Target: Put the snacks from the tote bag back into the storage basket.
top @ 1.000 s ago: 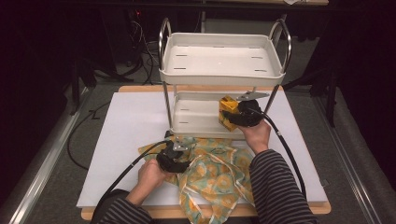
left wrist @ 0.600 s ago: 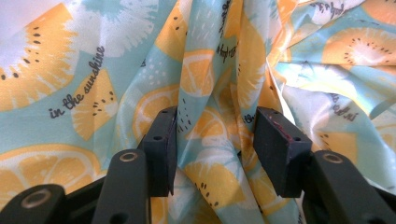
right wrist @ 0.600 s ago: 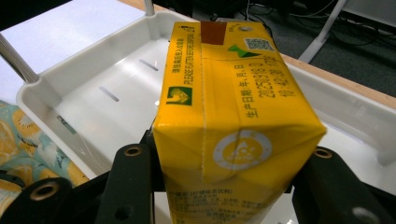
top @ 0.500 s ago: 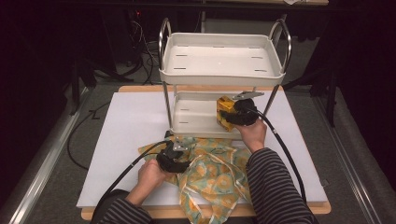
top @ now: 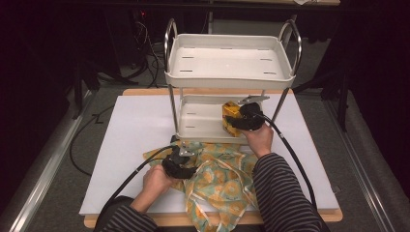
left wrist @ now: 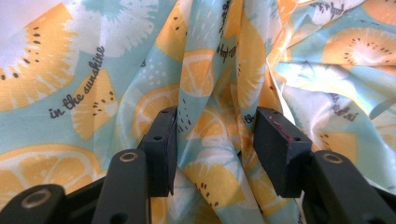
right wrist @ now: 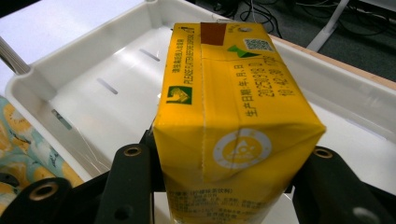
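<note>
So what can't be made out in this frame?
- Right gripper pads: hidden behind the yellow drink carton in the right gripper view.
- Whether the carton rests on the white plastic cart's lower tray: hidden by the gripper in the high view.
- Left gripper contact with the fruit-print cloth bag: folds between the jaws, pressing unclear.

Striped dark sleeves (top: 285,193), black grippers (brass-ringed screw holes), trailing black cables (top: 295,159)

High view: white worktop (top: 135,145) lit from above, surroundings near black, image soft and grainy. Left tool view: bright, even light on patterned cloth (left wrist: 201,70), near edges slightly blurred. Right tool view: yellow carton (right wrist: 229,121) sharp, glare streaks on white tray (right wrist: 107,93).
</note>
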Demonstrator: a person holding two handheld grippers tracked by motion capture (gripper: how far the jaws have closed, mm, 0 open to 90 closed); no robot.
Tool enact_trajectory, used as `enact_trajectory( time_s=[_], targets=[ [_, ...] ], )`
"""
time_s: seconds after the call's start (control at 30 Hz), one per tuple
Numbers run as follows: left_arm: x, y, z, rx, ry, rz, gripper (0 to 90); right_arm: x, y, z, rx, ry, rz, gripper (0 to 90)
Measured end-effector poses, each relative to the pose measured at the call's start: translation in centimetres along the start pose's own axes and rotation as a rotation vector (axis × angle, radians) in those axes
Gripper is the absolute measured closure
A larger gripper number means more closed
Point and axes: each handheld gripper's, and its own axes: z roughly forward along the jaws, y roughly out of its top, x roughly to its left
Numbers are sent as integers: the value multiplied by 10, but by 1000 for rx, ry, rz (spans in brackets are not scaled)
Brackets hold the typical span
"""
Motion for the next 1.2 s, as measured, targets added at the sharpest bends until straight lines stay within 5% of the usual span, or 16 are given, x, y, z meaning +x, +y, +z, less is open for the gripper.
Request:
enact_trajectory(
  time_s=[1.2],
  targets=[
    [0, 0, 0, -2, 1, -2, 512, 2, -6, 6, 78, 4, -45, 540]
  ],
)
